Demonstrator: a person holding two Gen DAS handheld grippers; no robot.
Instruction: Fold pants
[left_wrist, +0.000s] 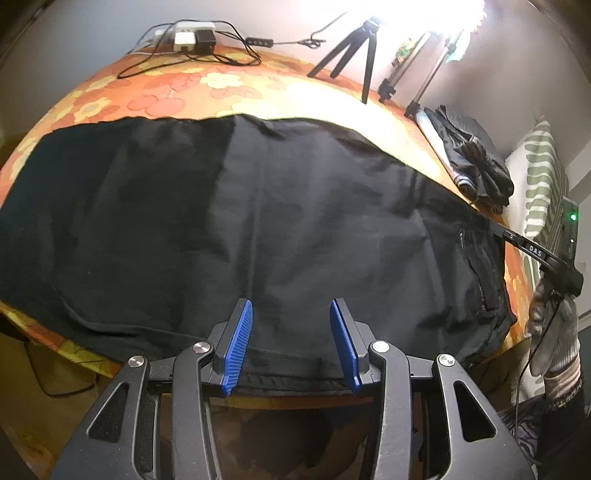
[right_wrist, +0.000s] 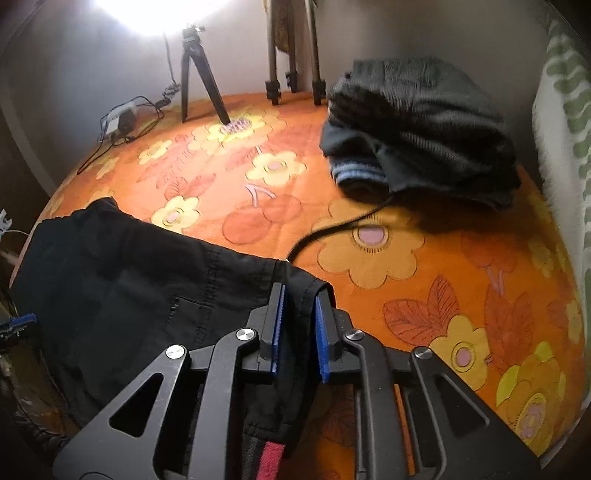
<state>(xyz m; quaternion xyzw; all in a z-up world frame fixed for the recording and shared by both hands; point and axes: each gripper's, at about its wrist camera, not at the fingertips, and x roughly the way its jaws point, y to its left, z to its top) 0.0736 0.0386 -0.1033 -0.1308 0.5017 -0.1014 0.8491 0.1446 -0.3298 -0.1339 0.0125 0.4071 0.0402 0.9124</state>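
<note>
Lying flat across the orange flowered counter (left_wrist: 229, 85), the black pants (left_wrist: 258, 221) reach its near edge. The left claw (left_wrist: 291, 332) hangs over their near hem, jaws apart and pressing nothing. The right claw (right_wrist: 298, 328) is clenched on a bunched corner of the pants, cloth between its blue pads (right_wrist: 324, 343). Beyond lies bare cloth, then a folded pile of dark clothes (right_wrist: 421, 129) with a black cord (right_wrist: 332, 229) trailing from it toward the pants. Farther back stand a black tripod (right_wrist: 199, 77), metal stand legs (right_wrist: 291, 55) and a power strip with chargers (left_wrist: 188, 37).
</note>
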